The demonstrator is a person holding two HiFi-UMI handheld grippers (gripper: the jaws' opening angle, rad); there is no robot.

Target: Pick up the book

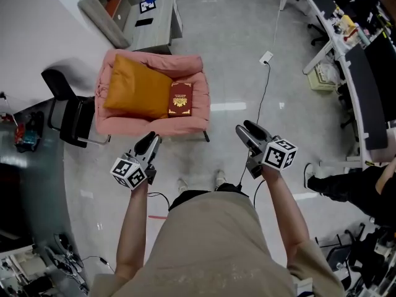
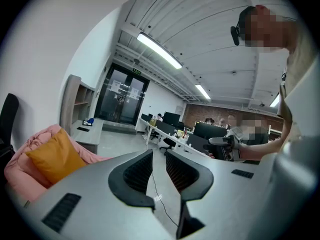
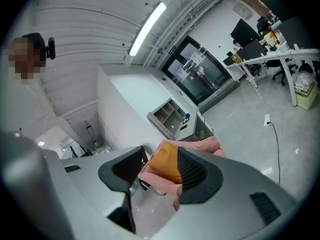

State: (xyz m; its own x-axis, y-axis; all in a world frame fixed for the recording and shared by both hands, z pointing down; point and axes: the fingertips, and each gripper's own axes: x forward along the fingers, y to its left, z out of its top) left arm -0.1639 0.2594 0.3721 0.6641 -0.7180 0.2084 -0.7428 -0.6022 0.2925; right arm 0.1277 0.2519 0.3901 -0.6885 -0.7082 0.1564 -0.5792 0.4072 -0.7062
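Note:
A dark red book [image 1: 180, 99] with gold print lies flat on the seat of a pink armchair [image 1: 154, 126], beside an orange cushion [image 1: 136, 86]. My left gripper [image 1: 150, 140] hovers just in front of the chair's front edge, its jaws a little apart and empty. My right gripper [image 1: 246, 129] is off to the right of the chair over the floor, open with nothing between its fingers. In the left gripper view the gripper [image 2: 159, 156] points past the cushion [image 2: 55, 156]. In the right gripper view the gripper [image 3: 161, 161] frames the cushion [image 3: 165, 165]; the book is hidden there.
A black office chair [image 1: 68, 110] stands left of the armchair, and a grey desk [image 1: 151, 17] with shelves behind it. A cable and power strip [image 1: 266, 57] lie on the floor to the right. Office desks [image 1: 352, 54] line the right side, and another person's leg [image 1: 334, 184] shows there.

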